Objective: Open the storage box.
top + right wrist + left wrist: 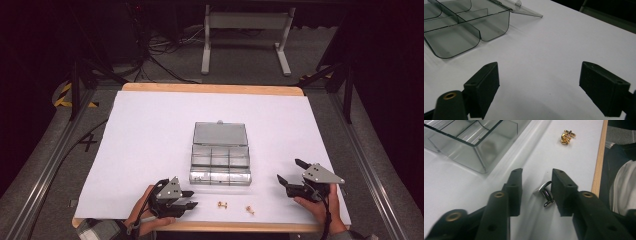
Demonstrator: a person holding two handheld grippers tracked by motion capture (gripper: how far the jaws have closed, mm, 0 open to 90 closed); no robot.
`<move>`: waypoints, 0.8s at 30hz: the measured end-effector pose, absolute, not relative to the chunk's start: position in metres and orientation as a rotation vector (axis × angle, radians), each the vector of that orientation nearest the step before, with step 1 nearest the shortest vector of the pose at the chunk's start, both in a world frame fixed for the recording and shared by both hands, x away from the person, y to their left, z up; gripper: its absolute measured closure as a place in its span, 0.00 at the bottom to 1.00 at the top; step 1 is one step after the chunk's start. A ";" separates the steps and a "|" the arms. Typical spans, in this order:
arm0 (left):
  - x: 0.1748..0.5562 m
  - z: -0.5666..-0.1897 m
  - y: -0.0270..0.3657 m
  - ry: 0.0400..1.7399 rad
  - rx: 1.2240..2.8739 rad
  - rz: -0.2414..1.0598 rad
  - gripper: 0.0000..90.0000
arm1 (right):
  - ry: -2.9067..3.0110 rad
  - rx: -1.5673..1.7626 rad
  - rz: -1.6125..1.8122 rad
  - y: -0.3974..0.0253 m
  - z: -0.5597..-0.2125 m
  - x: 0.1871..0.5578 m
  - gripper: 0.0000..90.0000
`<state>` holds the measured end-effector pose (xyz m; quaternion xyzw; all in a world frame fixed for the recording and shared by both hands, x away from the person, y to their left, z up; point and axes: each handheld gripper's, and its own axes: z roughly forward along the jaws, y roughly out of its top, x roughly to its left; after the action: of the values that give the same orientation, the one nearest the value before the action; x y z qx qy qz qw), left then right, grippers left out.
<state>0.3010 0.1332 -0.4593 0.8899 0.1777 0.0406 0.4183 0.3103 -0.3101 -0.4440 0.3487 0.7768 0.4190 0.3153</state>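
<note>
left claw (535, 188) half open around silver cufflink (546, 194); right claw (539, 87) wide open, holding nothing

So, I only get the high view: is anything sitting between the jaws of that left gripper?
Observer: Yes, a silver cufflink lies on the white sheet between the left gripper jaws, which are open.
Operator: Is it in the middle?
Observer: No. In the left gripper view it seems to touch the right-hand jaw and sits clear of the other.
Operator: And the other hand?
Observer: The right gripper is wide open over bare sheet, and the clear box compartments in front of it look empty.
</note>
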 end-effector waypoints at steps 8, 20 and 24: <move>0.301 -0.457 0.131 0.420 2.248 0.117 0.87 | 2.050 0.919 1.106 -0.310 -0.444 0.311 0.19; 0.303 -0.450 0.135 0.402 2.214 0.131 0.88 | 2.048 0.916 1.112 -0.311 -0.444 0.310 0.19; 0.305 -0.448 0.137 0.406 2.202 0.143 0.88 | 2.043 0.926 1.124 -0.312 -0.444 0.310 0.19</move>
<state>0.3049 0.1371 -0.4481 0.8841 0.1630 0.0576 0.4342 0.3103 -0.3116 -0.4439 0.3506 0.7738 0.4259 0.3112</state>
